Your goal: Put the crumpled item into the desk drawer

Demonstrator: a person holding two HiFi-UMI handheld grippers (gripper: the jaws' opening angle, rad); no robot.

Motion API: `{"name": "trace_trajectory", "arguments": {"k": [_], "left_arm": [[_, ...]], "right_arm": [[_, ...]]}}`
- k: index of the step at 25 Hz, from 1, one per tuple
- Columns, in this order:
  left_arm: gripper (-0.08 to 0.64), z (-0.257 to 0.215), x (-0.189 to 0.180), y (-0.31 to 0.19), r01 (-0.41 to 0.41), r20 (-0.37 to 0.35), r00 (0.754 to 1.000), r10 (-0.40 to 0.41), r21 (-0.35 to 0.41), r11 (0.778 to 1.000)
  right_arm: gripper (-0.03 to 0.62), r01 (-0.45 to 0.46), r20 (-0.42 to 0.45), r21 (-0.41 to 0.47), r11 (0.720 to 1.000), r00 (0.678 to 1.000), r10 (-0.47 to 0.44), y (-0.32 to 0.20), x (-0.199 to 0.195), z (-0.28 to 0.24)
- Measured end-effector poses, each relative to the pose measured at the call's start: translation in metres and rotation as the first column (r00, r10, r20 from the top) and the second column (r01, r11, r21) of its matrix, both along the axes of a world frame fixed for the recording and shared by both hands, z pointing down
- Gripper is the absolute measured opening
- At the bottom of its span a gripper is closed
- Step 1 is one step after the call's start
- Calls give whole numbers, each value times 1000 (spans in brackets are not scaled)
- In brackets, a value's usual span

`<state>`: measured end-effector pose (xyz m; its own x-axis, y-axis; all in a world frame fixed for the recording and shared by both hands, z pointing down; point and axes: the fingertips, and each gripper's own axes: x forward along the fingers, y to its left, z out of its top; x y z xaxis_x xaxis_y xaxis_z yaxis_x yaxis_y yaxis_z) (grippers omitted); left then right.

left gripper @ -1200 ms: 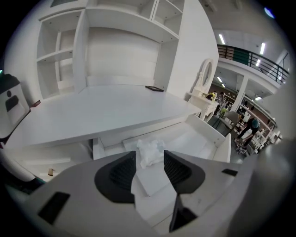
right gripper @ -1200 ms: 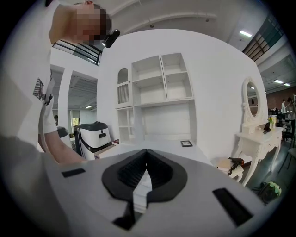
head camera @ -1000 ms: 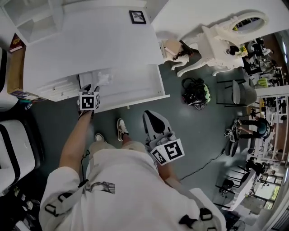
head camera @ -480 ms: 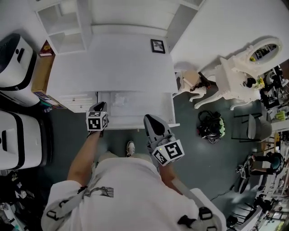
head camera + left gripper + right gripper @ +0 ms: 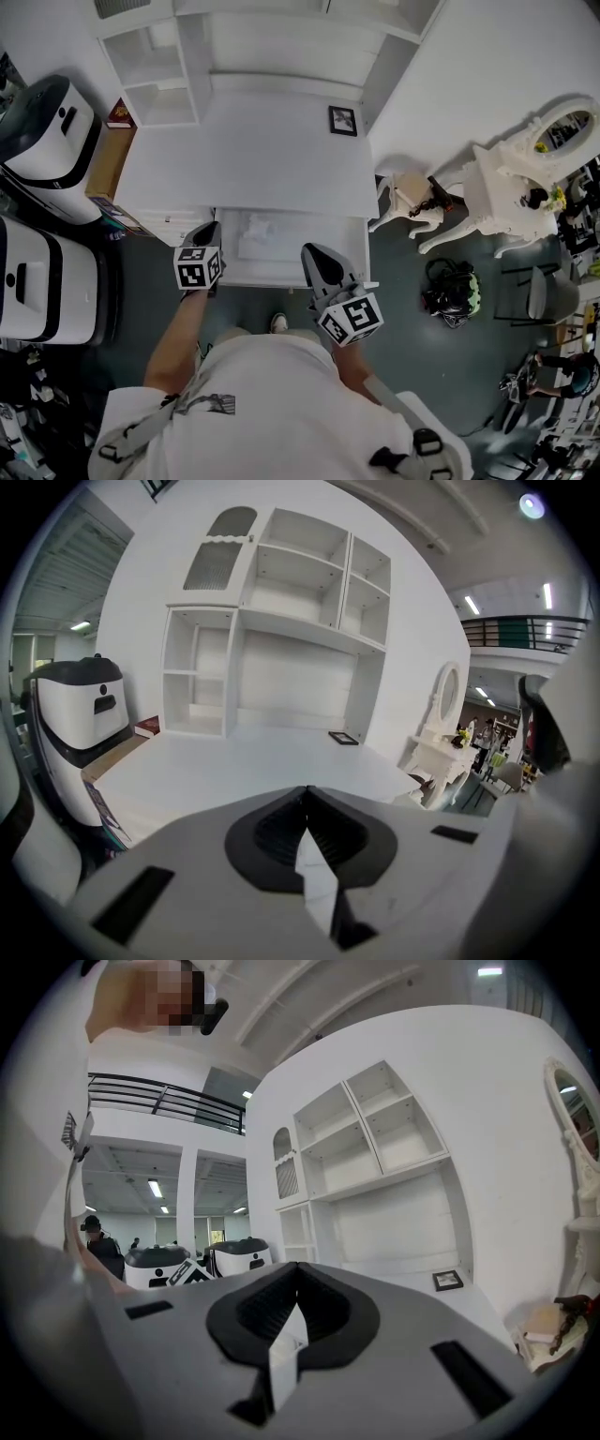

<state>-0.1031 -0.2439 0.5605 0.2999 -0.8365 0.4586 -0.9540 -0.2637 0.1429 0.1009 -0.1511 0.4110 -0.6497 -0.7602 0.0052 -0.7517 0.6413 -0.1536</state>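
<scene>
Nearest in the head view, the person's white-sleeved arms reach forward, one gripper in each hand. The left hand-held gripper (image 5: 210,231) sits at the left edge of the open drawer (image 5: 281,274). Its jaws have just been closing and now meet tip to tip with nothing between them, as the left gripper view shows. The right hand-held gripper (image 5: 311,251) hangs over the drawer's front right part. Its jaws are also pressed together and empty in the right gripper view.

The crumpled item (image 5: 256,234), a white wad, lies inside the drawer in its left half. It is just to the right of the left hand-held gripper's tips without touching them, and well to the left of the right hand-held gripper.

Beyond the drawer spreads the bare white desk (image 5: 253,155), with a small black picture frame (image 5: 343,120) near its far right corner. White shelves (image 5: 155,70) rise at the back, and a reddish book (image 5: 119,113) lies left of them. On the floor to the right stand a white dressing table (image 5: 511,187) and a dark bag (image 5: 453,292).
</scene>
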Motion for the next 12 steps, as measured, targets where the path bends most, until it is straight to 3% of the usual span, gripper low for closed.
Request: {"name": "trace_trajectory", "arguments": {"k": [12], "left_arm": [[15, -69, -18, -1, 62, 36, 997, -68, 159, 985]], "right_arm": [[11, 19, -20, 4, 1000, 1000, -19, -29, 9, 1]]}}
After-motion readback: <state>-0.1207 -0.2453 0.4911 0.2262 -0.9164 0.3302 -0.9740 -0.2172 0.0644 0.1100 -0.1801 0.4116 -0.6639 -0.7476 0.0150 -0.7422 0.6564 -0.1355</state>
